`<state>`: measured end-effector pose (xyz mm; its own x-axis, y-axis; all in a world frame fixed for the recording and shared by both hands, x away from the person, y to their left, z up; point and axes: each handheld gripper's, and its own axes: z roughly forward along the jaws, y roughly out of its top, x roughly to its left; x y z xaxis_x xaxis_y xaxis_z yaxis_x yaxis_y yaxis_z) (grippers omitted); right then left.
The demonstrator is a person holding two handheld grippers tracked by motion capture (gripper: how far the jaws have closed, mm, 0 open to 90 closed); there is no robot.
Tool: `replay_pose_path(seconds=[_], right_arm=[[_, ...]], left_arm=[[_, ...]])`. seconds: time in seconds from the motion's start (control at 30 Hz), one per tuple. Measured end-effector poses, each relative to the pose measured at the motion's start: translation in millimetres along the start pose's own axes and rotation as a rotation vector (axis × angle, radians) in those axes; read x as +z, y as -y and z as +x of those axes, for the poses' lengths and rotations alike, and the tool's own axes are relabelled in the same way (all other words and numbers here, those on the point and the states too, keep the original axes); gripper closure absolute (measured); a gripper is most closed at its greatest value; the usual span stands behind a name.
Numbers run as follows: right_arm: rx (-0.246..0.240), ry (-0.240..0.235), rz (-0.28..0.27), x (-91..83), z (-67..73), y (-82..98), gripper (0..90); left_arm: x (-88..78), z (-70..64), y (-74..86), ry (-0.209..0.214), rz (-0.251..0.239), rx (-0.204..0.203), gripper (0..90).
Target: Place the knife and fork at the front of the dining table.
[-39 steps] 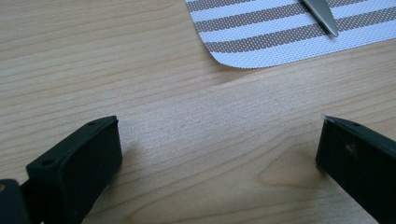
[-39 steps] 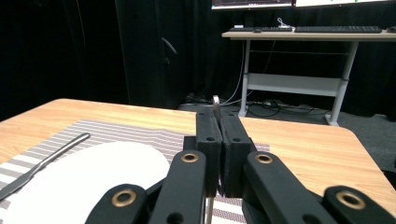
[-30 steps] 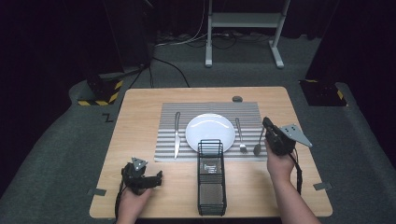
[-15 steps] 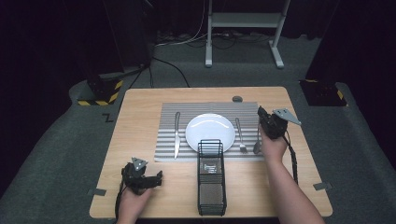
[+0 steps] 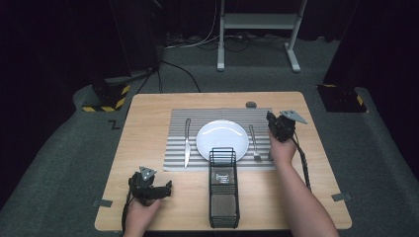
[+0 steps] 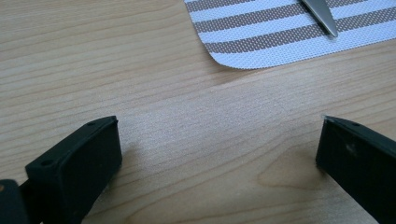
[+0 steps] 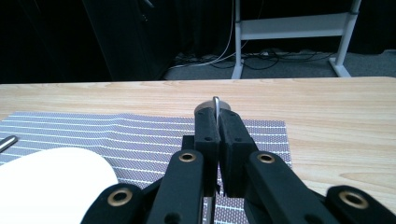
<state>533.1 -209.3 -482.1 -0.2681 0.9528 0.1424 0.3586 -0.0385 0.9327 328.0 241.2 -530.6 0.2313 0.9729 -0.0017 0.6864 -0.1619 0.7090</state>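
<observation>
Looks like a lab/studio recording setup, not a home: wooden table (image 5: 148,128) on grey carpet (image 5: 59,163), black curtains (image 5: 49,39) all round, yellow-black hazard-taped base (image 5: 106,98), cables (image 5: 188,44) trailing over the floor, white stand legs (image 5: 257,29) behind.

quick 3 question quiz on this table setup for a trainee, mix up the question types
1. True or false: the left gripper is shut.
2. What lies on the mat left of the plate? A) fork B) knife C) cup
3. Short answer: what is the right gripper clamped on?

Key: 1 false, its jaws stand wide apart over bare table. 2 B. 3 a thin metal utensil, whose end sticks up between the shut jaws.
</observation>
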Motion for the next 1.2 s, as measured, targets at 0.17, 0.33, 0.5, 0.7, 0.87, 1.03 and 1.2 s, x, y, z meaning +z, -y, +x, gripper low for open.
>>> replay_pose_path(seconds=[0.17,0.33,0.5,0.7,0.87,1.03,1.2], right_arm=[[0.018,0.001,0.027,5.7,-3.4,1.6,86.5],[0.037,0.004,0.047,6.8,-7.8,2.4,85.9],[0.035,-0.004,0.069,5.1,-9.5,2.1,85.6],[0.042,-0.015,0.084,6.2,-11.2,3.9,83.2],[0.066,-0.014,0.085,4.0,-13.2,3.5,71.4],[0.063,-0.026,0.059,-9.8,-13.4,-2.7,71.4],[0.018,-0.021,0.056,-29.1,-12.3,1.4,72.3]], left_arm=[[0.0,0.0,0.0,0.000,0.000,0.000,0.2],[0.0,0.0,0.0,0.000,0.000,0.000,0.2],[0.1,0.0,0.1,0.002,0.000,-0.002,0.2],[0.1,0.0,0.1,0.002,-0.001,-0.002,0.2],[0.0,0.0,0.1,0.002,-0.001,-0.002,0.3],[0.0,0.2,0.1,0.004,-0.001,-0.001,0.3],[0.0,0.1,0.1,0.003,-0.001,-0.001,0.3]])
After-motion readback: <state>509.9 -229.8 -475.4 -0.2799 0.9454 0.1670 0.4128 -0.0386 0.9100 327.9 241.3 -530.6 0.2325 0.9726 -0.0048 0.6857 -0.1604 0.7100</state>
